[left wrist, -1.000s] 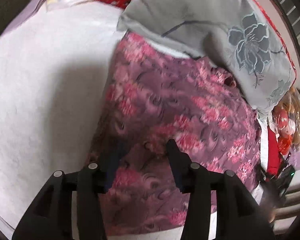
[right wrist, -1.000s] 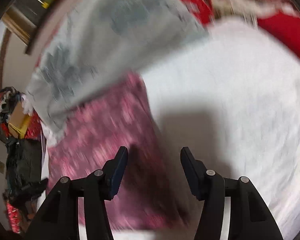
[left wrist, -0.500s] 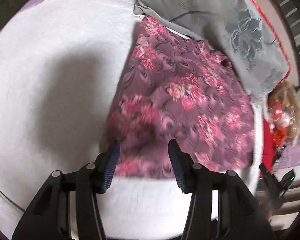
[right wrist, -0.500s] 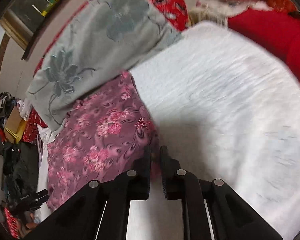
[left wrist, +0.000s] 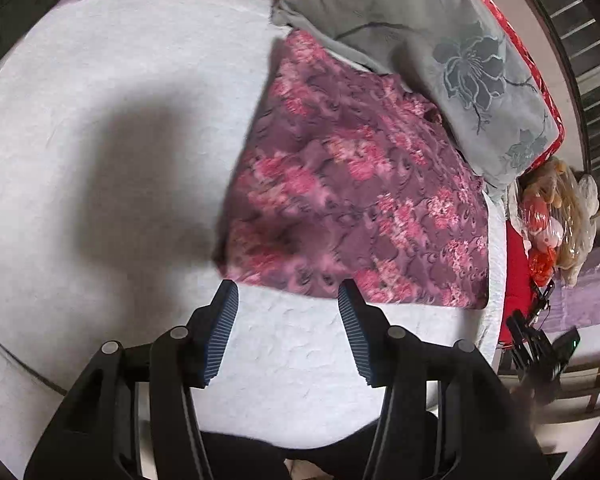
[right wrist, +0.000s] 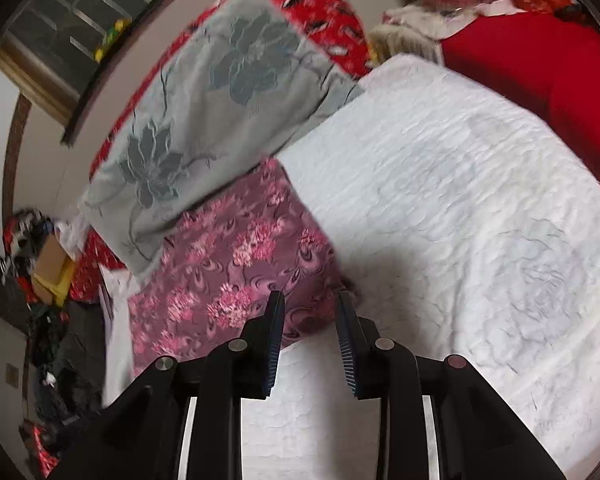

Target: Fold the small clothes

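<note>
A purple garment with pink flowers lies folded flat on the white bedspread, its far edge tucked under a grey flowered pillow. My left gripper is open and empty, just short of the garment's near edge. In the right wrist view the garment lies left of centre. My right gripper is open by a small gap, with the garment's near right corner at its fingertips; nothing is pinched.
The grey pillow rests on red patterned bedding. A red cushion lies at the far right. Toys in plastic and clutter sit beyond the bed's edge. White bedspread stretches to the right.
My left gripper has pulled back off the garment and stayed open. My right gripper closed on the garment's corner half a second ago and has now opened, letting it go.
</note>
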